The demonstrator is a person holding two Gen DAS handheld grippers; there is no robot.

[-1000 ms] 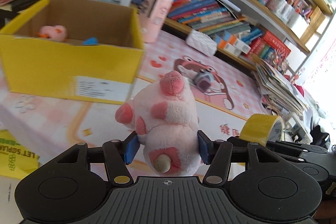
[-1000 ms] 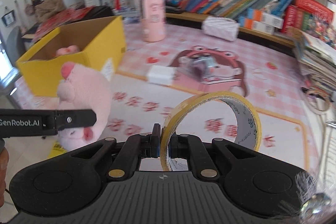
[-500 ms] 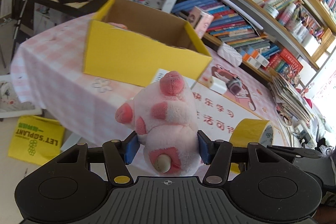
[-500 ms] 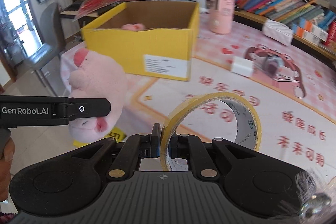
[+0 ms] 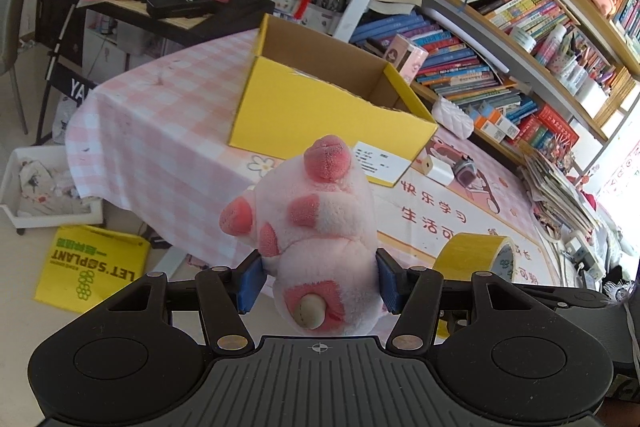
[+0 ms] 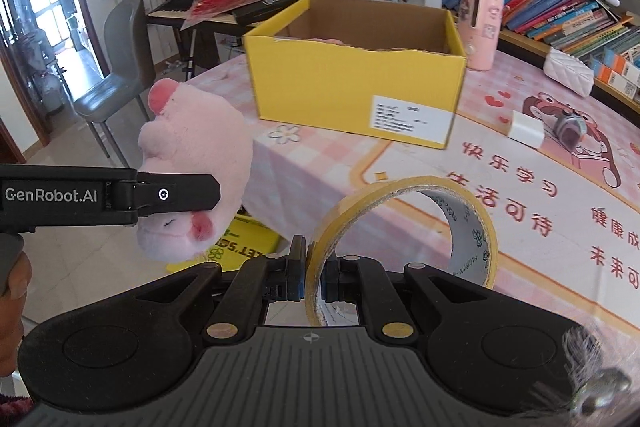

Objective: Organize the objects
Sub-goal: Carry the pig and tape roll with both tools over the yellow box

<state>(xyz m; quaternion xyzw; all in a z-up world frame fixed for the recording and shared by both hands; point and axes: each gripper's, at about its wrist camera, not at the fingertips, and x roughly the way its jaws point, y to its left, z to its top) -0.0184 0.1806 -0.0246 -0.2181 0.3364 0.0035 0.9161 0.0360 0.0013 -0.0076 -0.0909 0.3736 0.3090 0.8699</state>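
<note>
My left gripper (image 5: 318,281) is shut on a pink plush pig (image 5: 320,227), held in the air off the table's near corner; the pig also shows in the right wrist view (image 6: 192,171). My right gripper (image 6: 310,273) is shut on the wall of a yellow tape roll (image 6: 416,223), held upright above the table's front part; the roll also shows in the left wrist view (image 5: 474,255). The open yellow cardboard box (image 6: 352,87) stands on the table beyond both grippers, with something pink just visible inside.
A pink checked tablecloth (image 5: 160,131) covers the table. A pink cylinder (image 6: 482,27), a white pouch (image 6: 568,71), a small white block (image 6: 526,129) and a small grey gadget (image 6: 570,129) lie right of the box. Bookshelves stand behind. A grey chair (image 6: 116,75) and a yellow bag (image 5: 92,267) are at left.
Both grippers have pulled back and away from the table with their loads. The box now looks smaller and farther off, and the floor and chair have come into view.
</note>
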